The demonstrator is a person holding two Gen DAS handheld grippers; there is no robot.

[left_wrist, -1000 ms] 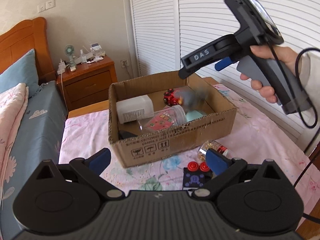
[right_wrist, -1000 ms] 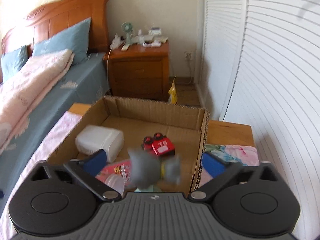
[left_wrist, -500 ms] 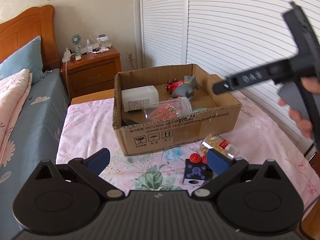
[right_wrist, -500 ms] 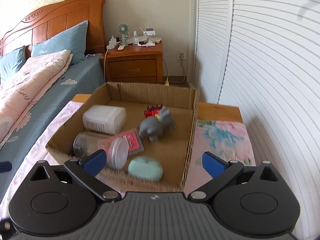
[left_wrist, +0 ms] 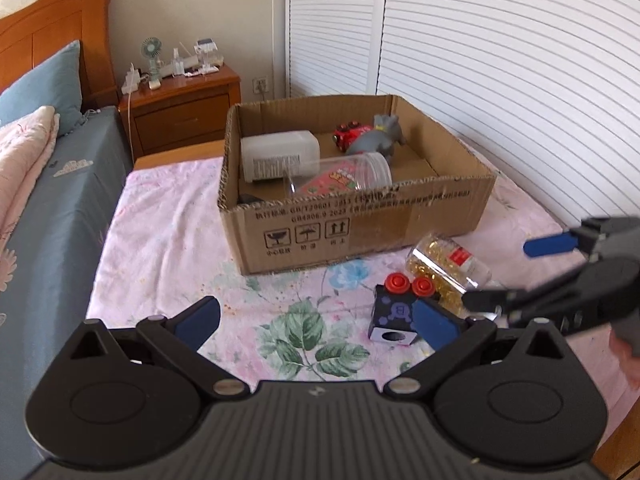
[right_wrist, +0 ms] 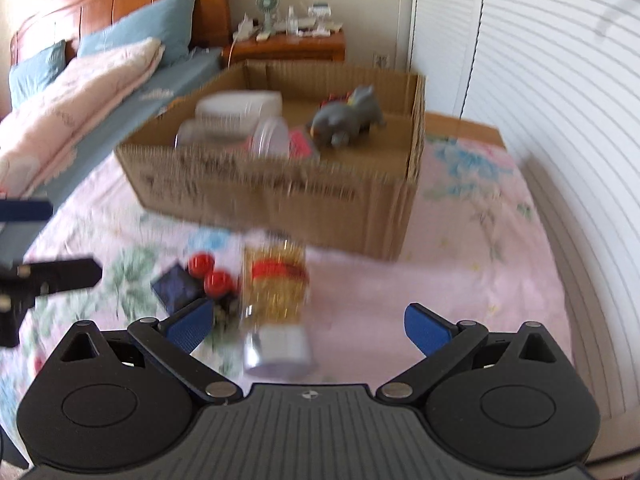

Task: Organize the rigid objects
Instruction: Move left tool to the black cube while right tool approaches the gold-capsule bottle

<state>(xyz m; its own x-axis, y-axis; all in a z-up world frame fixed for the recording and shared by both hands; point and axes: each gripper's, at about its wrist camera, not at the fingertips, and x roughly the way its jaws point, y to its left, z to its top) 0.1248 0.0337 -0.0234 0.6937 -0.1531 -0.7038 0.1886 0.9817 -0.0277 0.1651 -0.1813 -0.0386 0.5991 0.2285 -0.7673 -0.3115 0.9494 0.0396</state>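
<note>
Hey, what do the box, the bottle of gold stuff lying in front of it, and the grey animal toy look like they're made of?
Box: corrugated cardboard, matte brown; fluted edges show along the rim and shipping symbols are printed on the side.
Bottle: clear and glossy, probably plastic though glass is possible; the gold contents show through the wall, with a silver cap in the right wrist view.
Animal toy: smooth matte grey, likely moulded plastic or rubber; uncertain.

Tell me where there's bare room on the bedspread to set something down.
Free: the floral bedspread left of the cardboard box, toward the blue bed, and the strip between the box and the shutter doors. Crowded: in front of the box, where the gold-filled jar and the red-buttoned cube lie.
</note>
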